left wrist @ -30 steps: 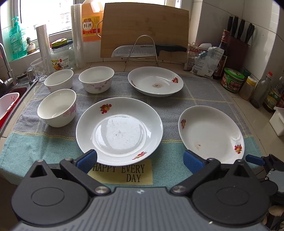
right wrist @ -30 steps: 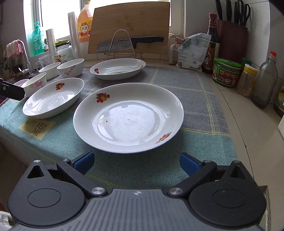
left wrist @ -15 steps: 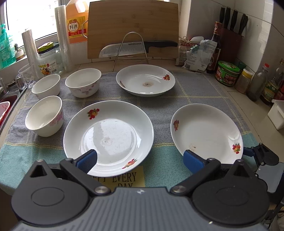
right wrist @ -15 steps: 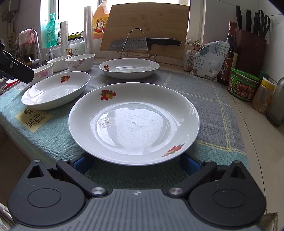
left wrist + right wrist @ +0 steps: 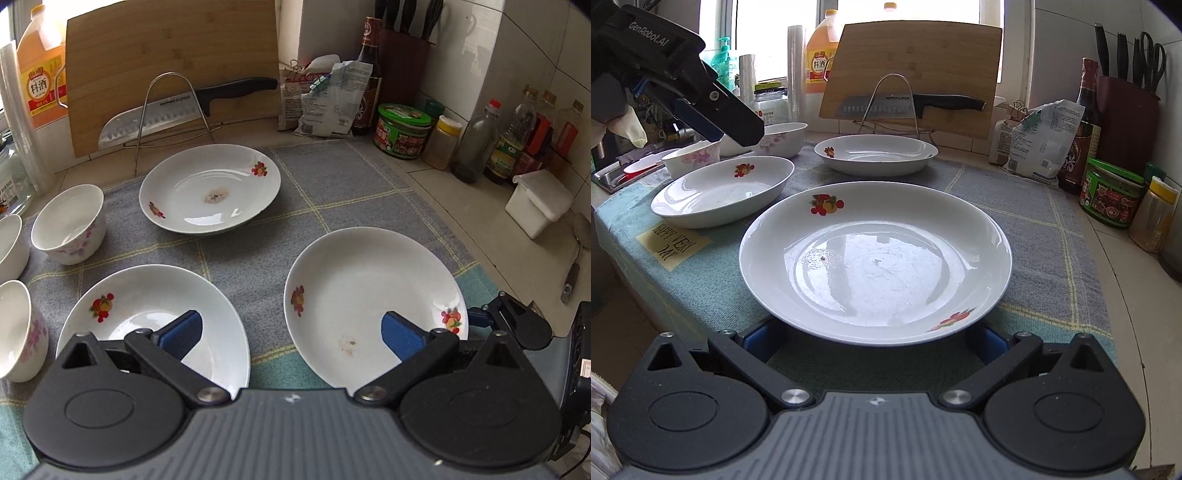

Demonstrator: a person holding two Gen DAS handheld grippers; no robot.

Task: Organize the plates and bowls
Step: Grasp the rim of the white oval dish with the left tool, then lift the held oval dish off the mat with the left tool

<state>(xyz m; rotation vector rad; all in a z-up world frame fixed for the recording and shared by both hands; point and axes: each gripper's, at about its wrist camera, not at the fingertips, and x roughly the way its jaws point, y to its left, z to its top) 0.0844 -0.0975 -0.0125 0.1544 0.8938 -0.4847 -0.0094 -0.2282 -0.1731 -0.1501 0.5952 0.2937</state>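
While a gray-and-teal cloth [image 5: 1027,206] covers the counter, three white plates (fruit-printed) rest on it; the right gripper [image 5: 871,332], jaws wide, straddles the nearest plate [image 5: 875,258], and the left gripper [image 5: 291,332] hovers open, empty.

A strip of bare cloth [image 5: 258,258] is left open between the near-left plate [image 5: 147,306], the near-right plate [image 5: 369,295] and the far plate [image 5: 210,188]. The left side is blocked by bowls [image 5: 70,229]. The back is closed off by the cutting board [image 5: 170,70] and knife rack [image 5: 173,107], the right by jars and bottles [image 5: 476,140].
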